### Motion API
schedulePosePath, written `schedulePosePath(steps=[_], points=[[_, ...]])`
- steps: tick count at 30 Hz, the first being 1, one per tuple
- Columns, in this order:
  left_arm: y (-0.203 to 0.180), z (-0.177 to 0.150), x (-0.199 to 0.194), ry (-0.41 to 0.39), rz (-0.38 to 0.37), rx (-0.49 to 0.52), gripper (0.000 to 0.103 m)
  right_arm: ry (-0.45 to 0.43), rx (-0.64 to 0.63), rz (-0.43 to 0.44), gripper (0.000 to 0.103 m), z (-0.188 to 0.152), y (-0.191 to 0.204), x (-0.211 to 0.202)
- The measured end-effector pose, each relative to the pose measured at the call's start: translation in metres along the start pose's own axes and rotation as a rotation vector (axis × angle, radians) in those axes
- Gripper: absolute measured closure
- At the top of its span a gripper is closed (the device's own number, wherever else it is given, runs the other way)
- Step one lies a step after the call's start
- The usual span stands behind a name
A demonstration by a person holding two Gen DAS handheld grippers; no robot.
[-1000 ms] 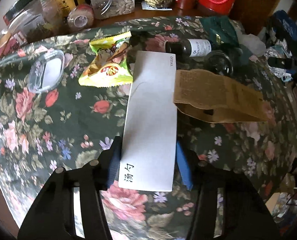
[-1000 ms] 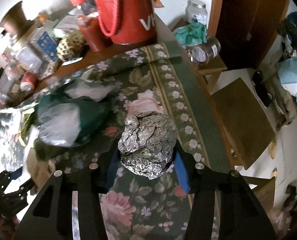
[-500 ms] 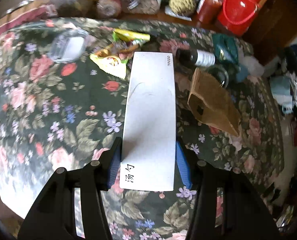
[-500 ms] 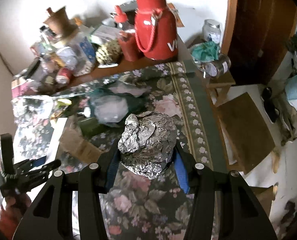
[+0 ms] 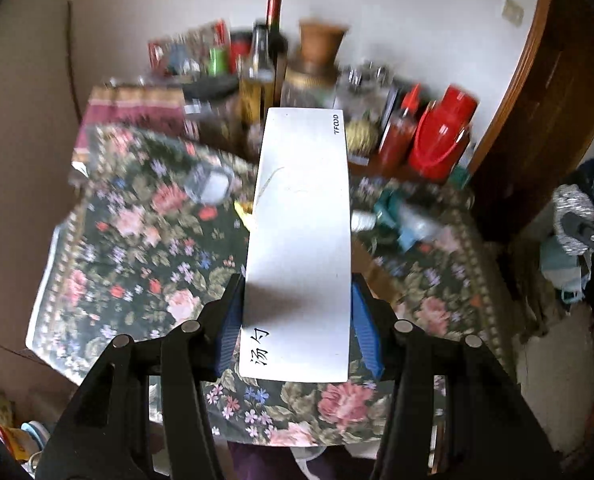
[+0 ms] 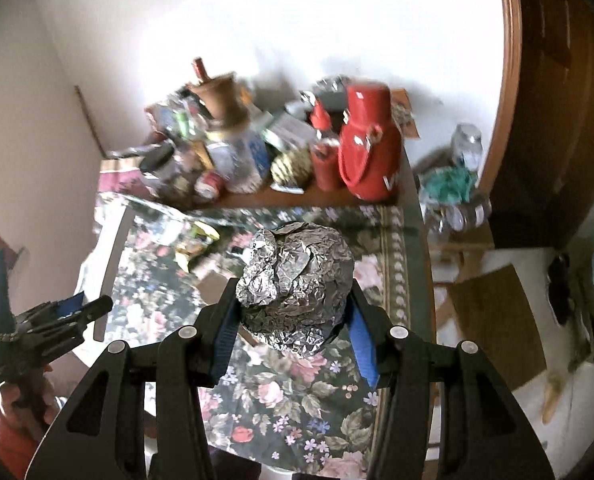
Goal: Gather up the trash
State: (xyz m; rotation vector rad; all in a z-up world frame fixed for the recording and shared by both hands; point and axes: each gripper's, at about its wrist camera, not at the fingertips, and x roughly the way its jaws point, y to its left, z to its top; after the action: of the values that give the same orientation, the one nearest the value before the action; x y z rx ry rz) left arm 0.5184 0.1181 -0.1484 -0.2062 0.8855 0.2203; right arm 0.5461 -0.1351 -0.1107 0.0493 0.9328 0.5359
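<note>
**Both loads held high, and both could slip**

The left gripper (image 5: 297,320) has its blue fingers (image 5: 229,320) clamped on the near end of a long white paper sleeve (image 5: 301,216), which sticks out unsupported above the floral tabletop (image 5: 137,248). Gripped only at one end, the sleeve could flex, swing or slide free on a quick turn, I judge. The right gripper (image 6: 293,320) squeezes a crumpled foil ball (image 6: 297,280) between its fingers (image 6: 361,336), clear of the cloth. Foil crushes, so the grip may loosen. Beyond, the yellow snack wrapper (image 6: 197,240) and brown paper bag (image 5: 377,276) remain on the cloth; crowded bottles and a red jug (image 6: 367,152) could be knocked.
</note>
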Motion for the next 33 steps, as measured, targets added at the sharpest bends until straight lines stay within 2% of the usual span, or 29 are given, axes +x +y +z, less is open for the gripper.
schedulePosePath(steps=[9,18,24,33], points=[[-0.024,-0.003,-0.091,-0.182,-0.041,0.043,0.053,-0.115,-0.035,0.036,0.056,-0.006,0.024,-0.059],[-0.005,-0.031,-0.171,-0.314,-0.135,0.081,0.053,-0.234,-0.043,0.011,0.056,-0.034,0.073,-0.124],[0.031,-0.082,-0.217,-0.335,-0.181,0.122,0.053,-0.280,-0.019,-0.029,0.056,-0.081,0.119,-0.156],[0.077,-0.160,-0.268,-0.307,-0.216,0.159,0.053,-0.227,-0.026,-0.060,0.056,-0.168,0.184,-0.179]])
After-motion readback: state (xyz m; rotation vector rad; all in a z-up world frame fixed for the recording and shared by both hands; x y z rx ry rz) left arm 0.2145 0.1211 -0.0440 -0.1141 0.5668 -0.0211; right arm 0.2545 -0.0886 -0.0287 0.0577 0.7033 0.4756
